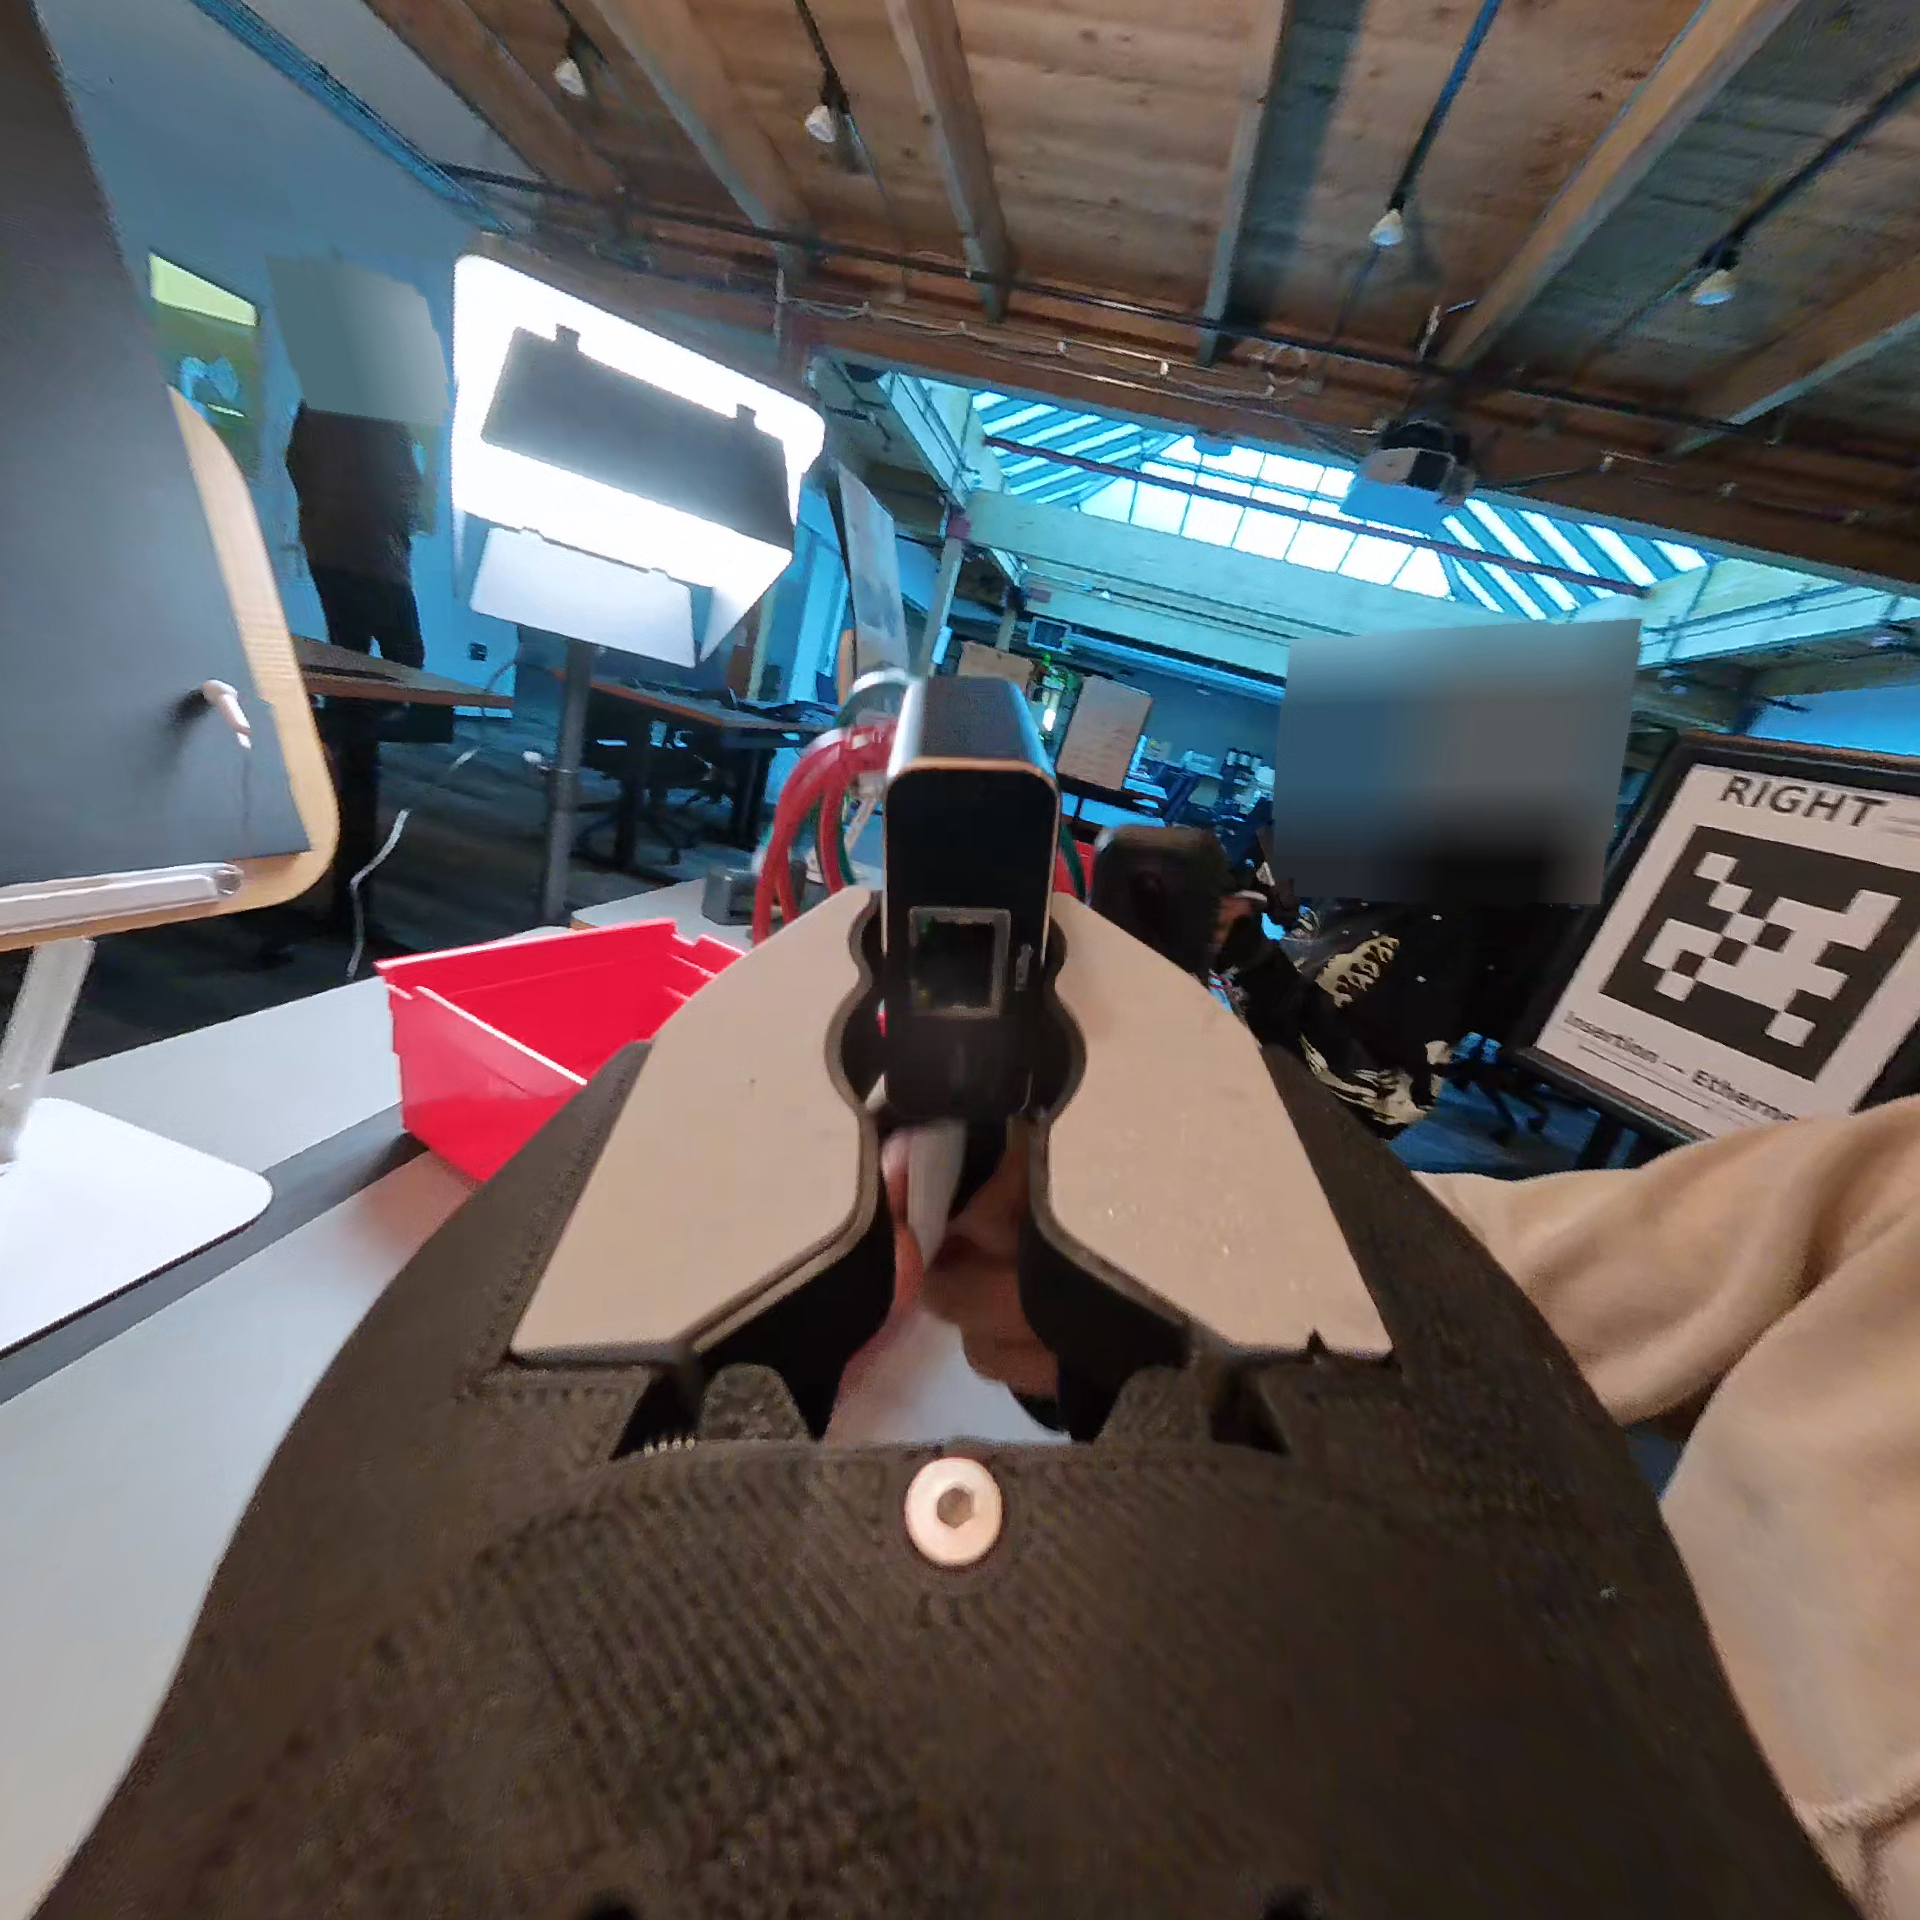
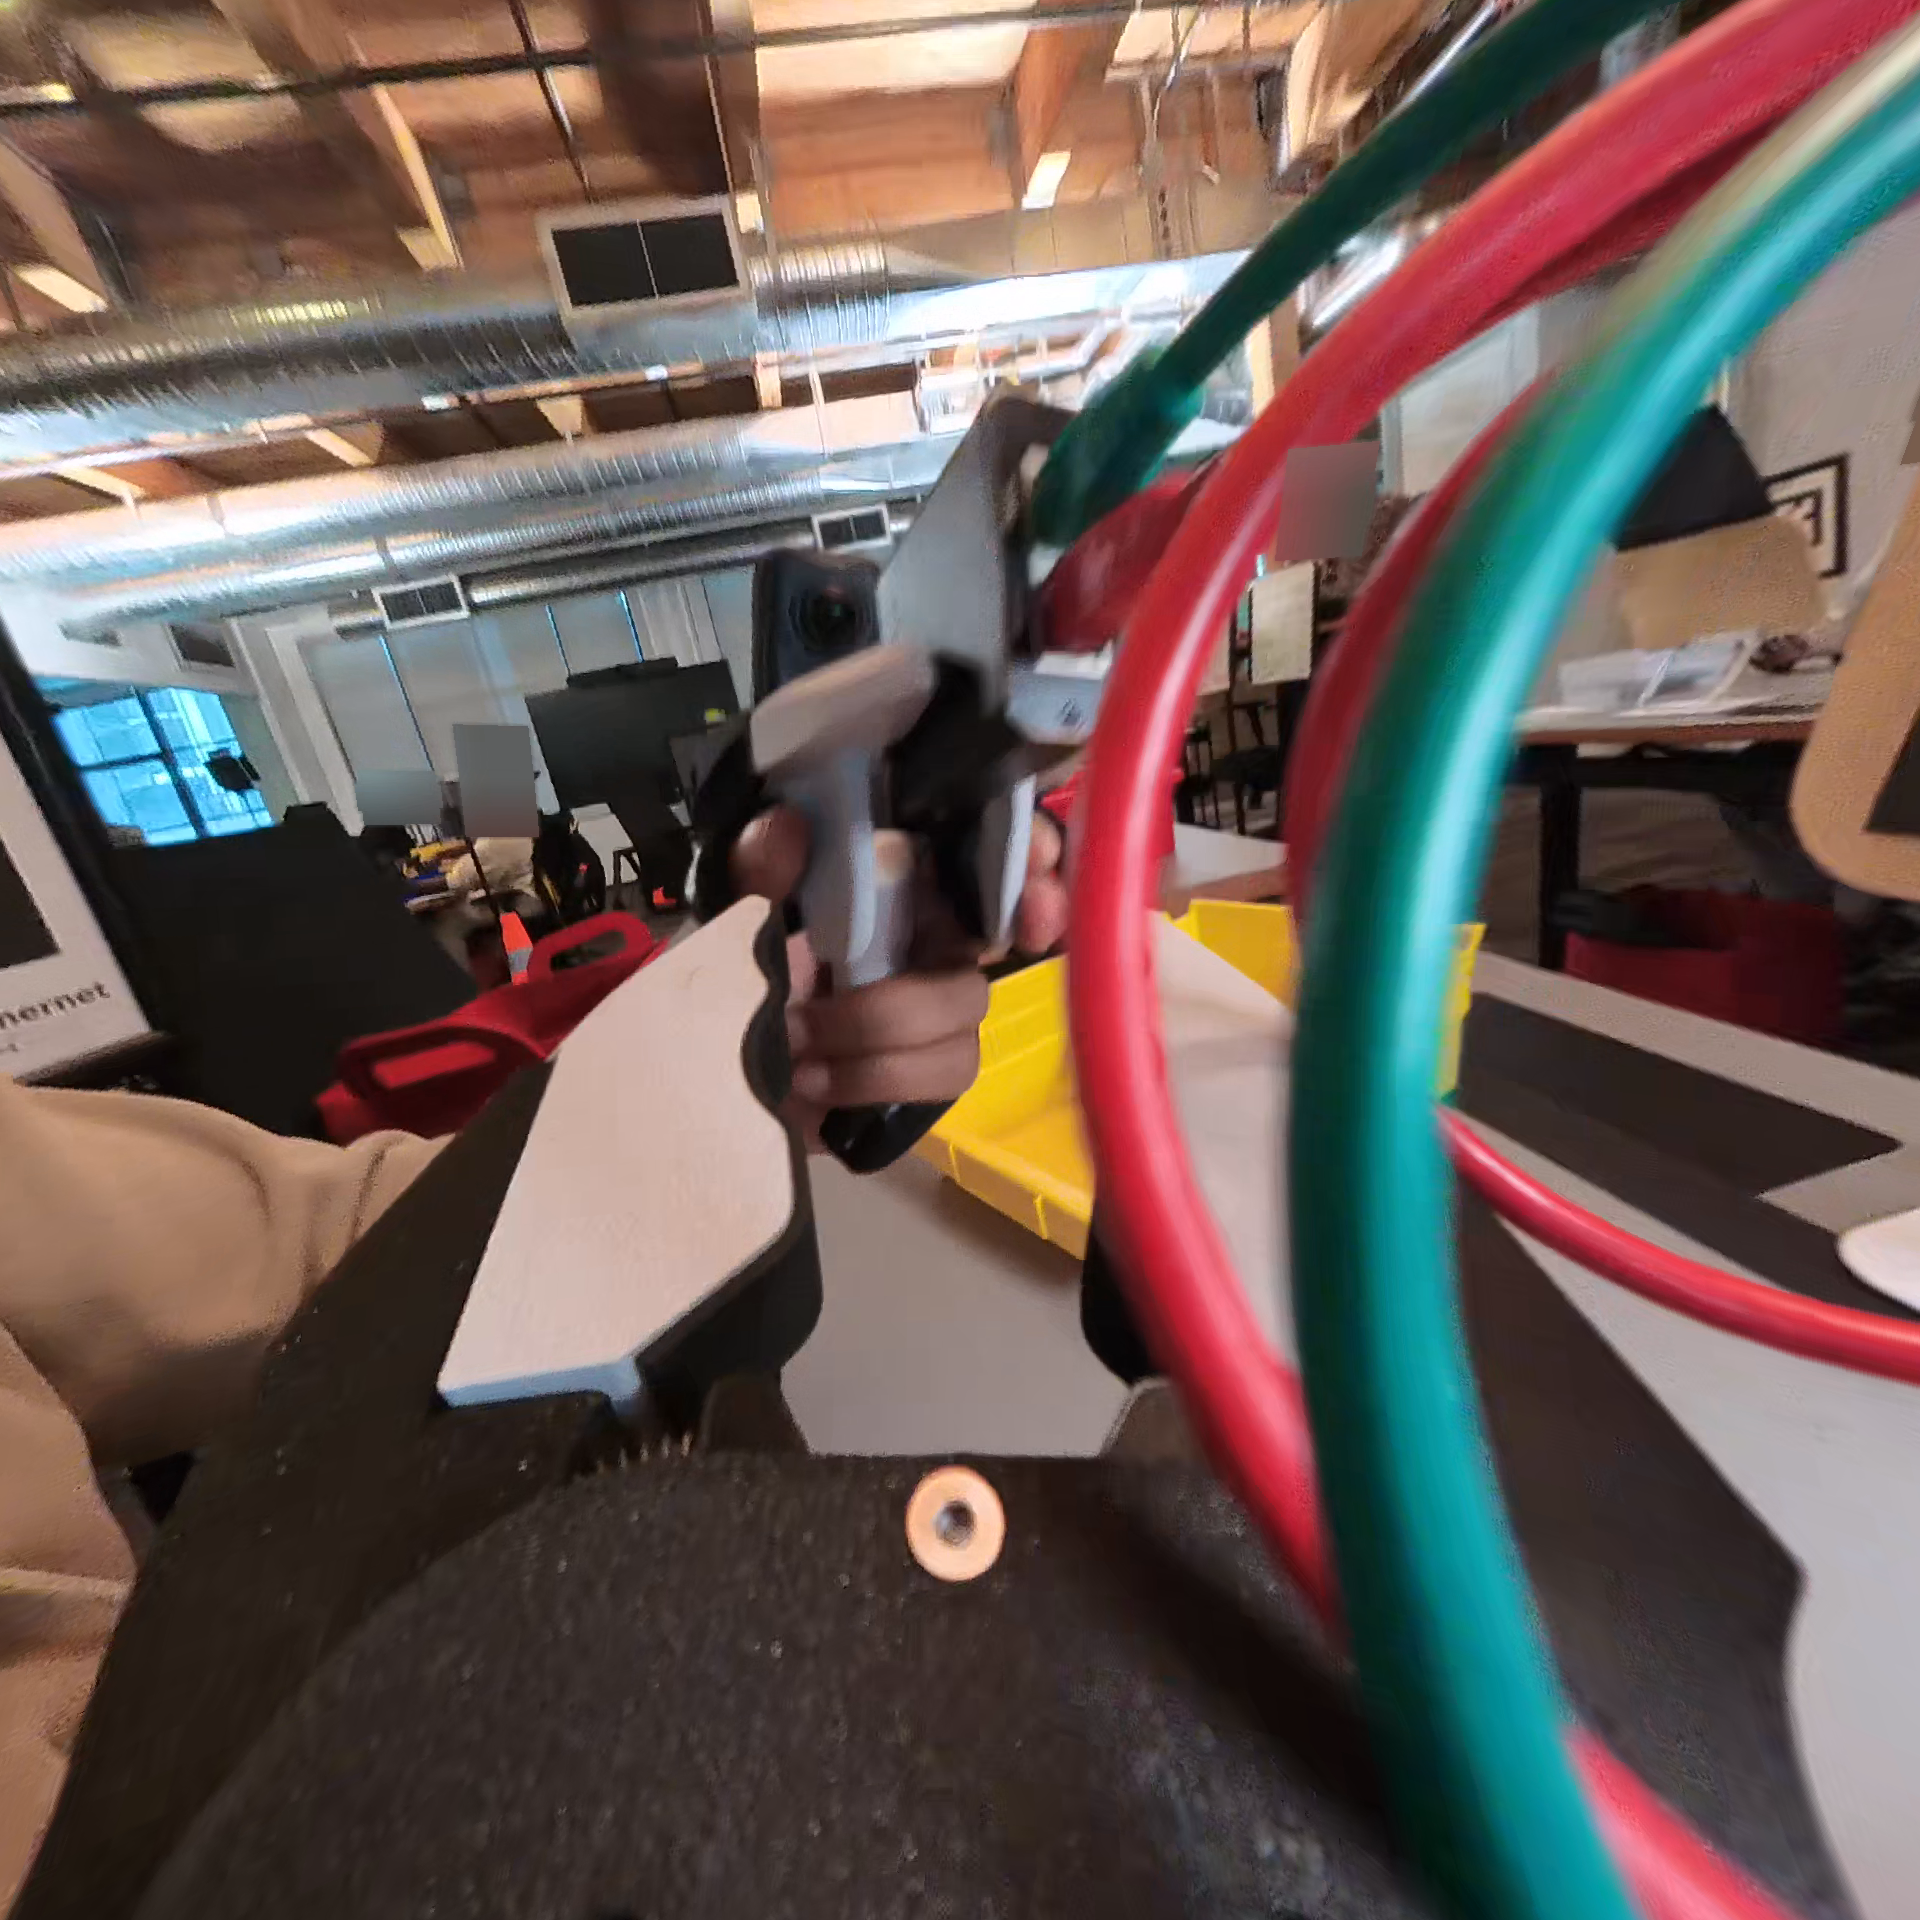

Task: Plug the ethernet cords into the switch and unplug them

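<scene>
In the left wrist view my left gripper (image 1: 966, 935) is shut on a small black switch (image 1: 971, 821), held upright with one empty port facing the camera. Red cords (image 1: 821, 821) and a green cord (image 1: 1070, 862) hang from its far side. In the right wrist view red cord loops (image 2: 1122, 831) and a green cord loop (image 2: 1371, 1039) cross close in front of the lens and hide most of my right gripper's right finger. My right gripper (image 2: 966, 1039) is open and holds nothing. Beyond it a hand holds the left gripper (image 2: 935, 665), and the cords run up to it.
A red bin (image 1: 499, 1018) sits on the grey table (image 1: 208, 1091) to the left, by a monitor stand (image 1: 94, 1226). A framed marker sign (image 1: 1756, 935) stands at the right. A yellow bin (image 2: 1018, 1122) lies below the grippers. A tan sleeve (image 2: 156, 1247) is at the left. One gripper's finger ends stand about 4 centimeters off the other's.
</scene>
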Demonstrator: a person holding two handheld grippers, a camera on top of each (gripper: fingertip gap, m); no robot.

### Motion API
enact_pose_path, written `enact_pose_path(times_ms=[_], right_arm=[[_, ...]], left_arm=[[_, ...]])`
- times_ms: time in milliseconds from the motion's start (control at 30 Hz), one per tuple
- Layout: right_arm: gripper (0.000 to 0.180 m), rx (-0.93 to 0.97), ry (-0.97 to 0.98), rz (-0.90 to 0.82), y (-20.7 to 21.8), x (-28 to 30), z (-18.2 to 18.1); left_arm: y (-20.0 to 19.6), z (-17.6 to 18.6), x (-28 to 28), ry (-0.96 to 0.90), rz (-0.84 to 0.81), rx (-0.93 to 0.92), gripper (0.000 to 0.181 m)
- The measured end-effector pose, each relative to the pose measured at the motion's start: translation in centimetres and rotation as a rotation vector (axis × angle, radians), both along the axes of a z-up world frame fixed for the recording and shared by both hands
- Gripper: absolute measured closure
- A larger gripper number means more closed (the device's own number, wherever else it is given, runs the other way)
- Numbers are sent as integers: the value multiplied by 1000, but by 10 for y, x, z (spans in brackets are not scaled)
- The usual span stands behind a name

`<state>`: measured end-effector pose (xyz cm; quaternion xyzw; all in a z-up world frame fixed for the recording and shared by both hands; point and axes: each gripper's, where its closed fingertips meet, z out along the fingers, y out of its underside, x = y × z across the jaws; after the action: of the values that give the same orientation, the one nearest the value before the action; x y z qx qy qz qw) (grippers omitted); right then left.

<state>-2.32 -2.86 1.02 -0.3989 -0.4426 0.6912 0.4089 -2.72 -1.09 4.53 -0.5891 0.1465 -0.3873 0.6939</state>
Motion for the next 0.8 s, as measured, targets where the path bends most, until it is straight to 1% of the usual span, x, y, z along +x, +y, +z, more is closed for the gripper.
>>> enact_pose_path(times_ms=[100, 200, 333, 400, 467, 533, 600, 633, 667, 700, 733, 800], right_arm=[[122, 23, 7, 11, 9, 11, 12], [123, 49, -5, 60, 4, 16, 16], [124, 37, -83, 68, 6, 13, 9], [123, 73, -126, 43, 8, 10, 2], [126, 92, -153, 22, 10, 7, -4], [133, 24, -217, 7, 16, 3, -10], [130, -148, -287, 25, 18, -1, -15], [122, -200, -293, 24, 17, -3, -17], [118, -193, -280, 22, 15, -4, -19], [118, -149, -246, 23, 13, -4, -18], [120, -117, -198, 48, 12, -2, -15], [129, -50, -136, 118, 8, 3, -11]], left_arm=[[-2, -9, 17, 45, -91, -37, 155], [-2, -20, 29, 100, -145, -83, 155], [1, -30, 26, 172, -122, -164, 155], [2, -36, 20, 254, -66, -194, 155], [2, -43, 16, 362, -19, -241, 155], [2, -50, 10, 457, 34, -281, 155], [3, -60, 8, 566, 89, -305, 155], [6, -65, 8, 633, 140, -307, 155], [7, -68, 10, 698, 175, -292, 155], [6, -68, 13, 734, 189, -280, 155], [5, -66, 15, 734, 181, -278, 155], [-1, -61, 19, 651, 93, -285, 154]])
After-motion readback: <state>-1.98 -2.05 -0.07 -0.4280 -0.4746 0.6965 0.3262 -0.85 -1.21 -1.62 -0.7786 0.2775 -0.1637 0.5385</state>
